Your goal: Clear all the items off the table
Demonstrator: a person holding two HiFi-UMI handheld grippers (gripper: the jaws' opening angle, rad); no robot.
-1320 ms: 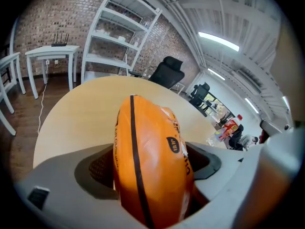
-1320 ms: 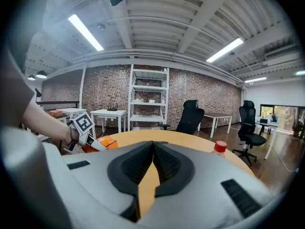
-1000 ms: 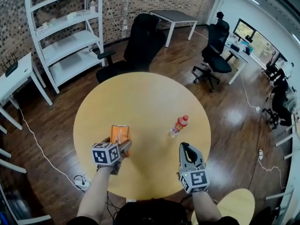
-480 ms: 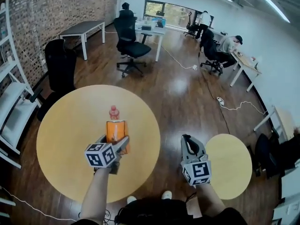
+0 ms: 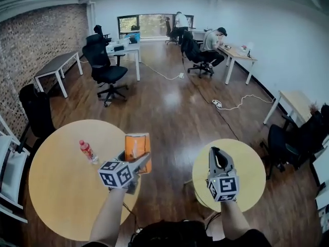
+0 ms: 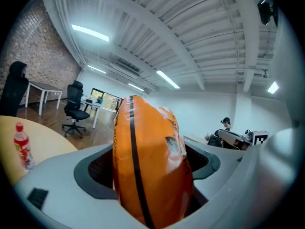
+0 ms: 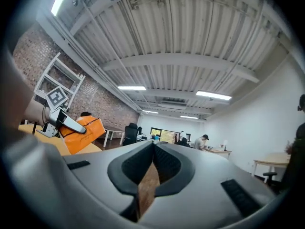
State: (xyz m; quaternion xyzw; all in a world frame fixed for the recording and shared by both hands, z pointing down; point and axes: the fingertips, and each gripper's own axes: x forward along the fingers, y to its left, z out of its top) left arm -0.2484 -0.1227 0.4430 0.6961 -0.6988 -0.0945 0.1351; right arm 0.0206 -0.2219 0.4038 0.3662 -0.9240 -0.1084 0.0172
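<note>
An orange snack bag (image 5: 136, 147) is held upright in the air just off the right edge of the big round wooden table (image 5: 56, 189), with my left gripper (image 5: 134, 161) shut on it. In the left gripper view the bag (image 6: 147, 161) fills the space between the jaws. A small bottle with a red cap and red label (image 5: 87, 151) stands on the big table, left of the bag, and it appears as the bottle (image 6: 23, 147) in the left gripper view. My right gripper (image 5: 216, 152) is shut and empty above a small round table (image 5: 252, 179).
Dark wood floor lies between the two tables. Office chairs (image 5: 105, 68), desks (image 5: 51, 68) and seated people (image 5: 211, 42) are further back. A white shelf (image 5: 10, 174) and a black chair (image 5: 36, 112) stand left of the big table. A cable (image 5: 236, 106) runs over the floor.
The view has swung right: the big table has slid to the left and the small round table has come in under my right gripper. The orange bag stays gripped, now past the table's edge.
</note>
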